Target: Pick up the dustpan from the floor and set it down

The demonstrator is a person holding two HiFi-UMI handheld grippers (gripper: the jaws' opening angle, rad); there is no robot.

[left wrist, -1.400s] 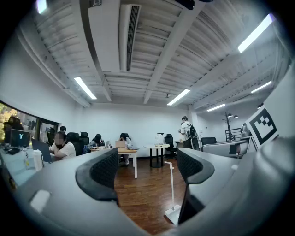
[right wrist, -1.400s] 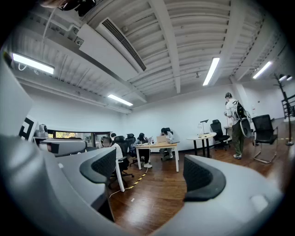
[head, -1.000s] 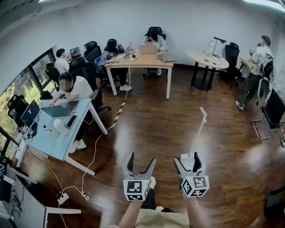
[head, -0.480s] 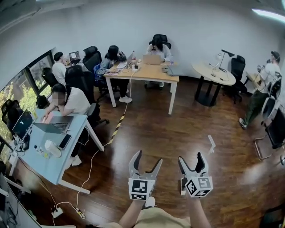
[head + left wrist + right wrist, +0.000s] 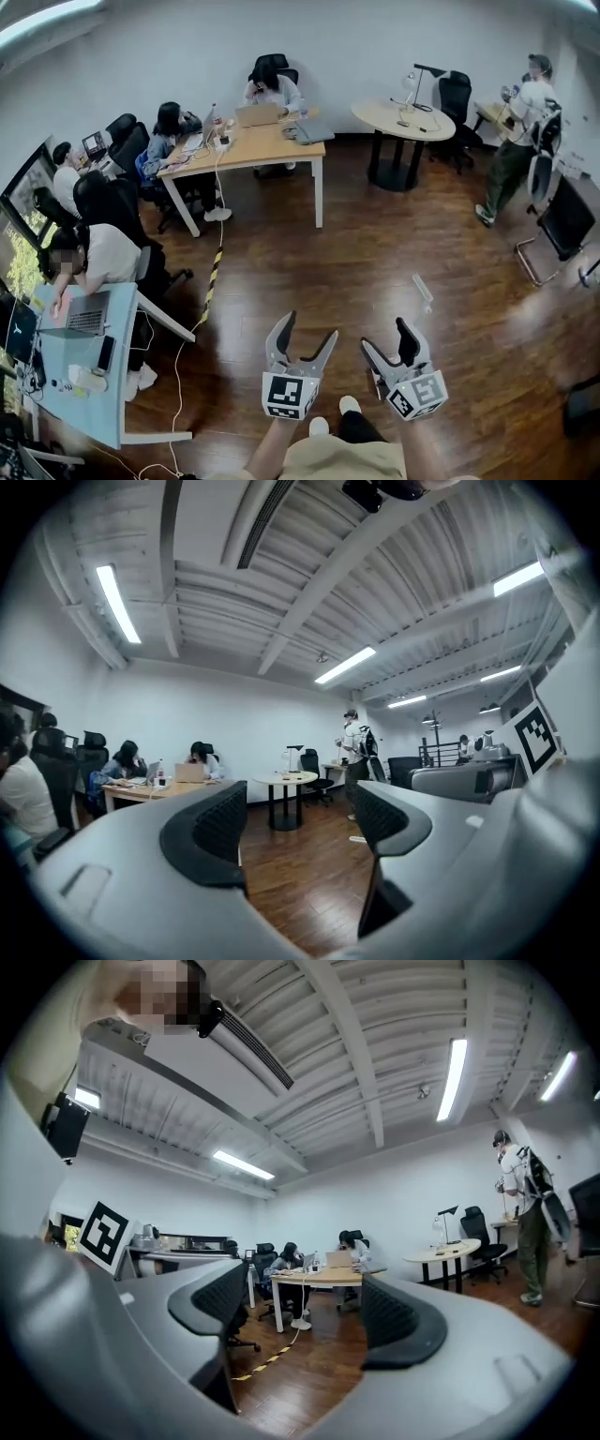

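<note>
Two hand-held grippers are held level over a polished office floor. Neither has anything in it. The left gripper (image 5: 307,328) and the right gripper (image 5: 386,335) both have their jaws well apart but narrowing, with only bare boards between the pads.

A slim white piece (image 5: 424,288) lies ahead of the right gripper and slightly to its outer side, apart from its tips. It may be the dustpan's handle. The view is too small to be sure, and no pan can be made out.

The main risk is timing. If the jaws go on narrowing before they reach the piece, they may meet on air or nudge it away across the glossy wood. Both grippers also point level while the piece lies low, so a reach without tipping downward would likely pass over it. A thin handle caught off-centre could swivel or slip from the pads. The person's own shoes (image 5: 349,405) are just beneath the grippers and could be in the way of a low reach.

The floor (image 5: 356,234) is dark, shiny wood plank that reflects the ceiling lights. A yellow-and-black cable cover (image 5: 212,272) runs across it, beyond the left gripper and to its outer side. It leads toward a wooden desk (image 5: 272,141) where people sit at laptops. A round table (image 5: 403,119) is far ahead of the right gripper. A standing person (image 5: 514,141) and an empty chair (image 5: 562,225) are off to that gripper's outer side.
</note>
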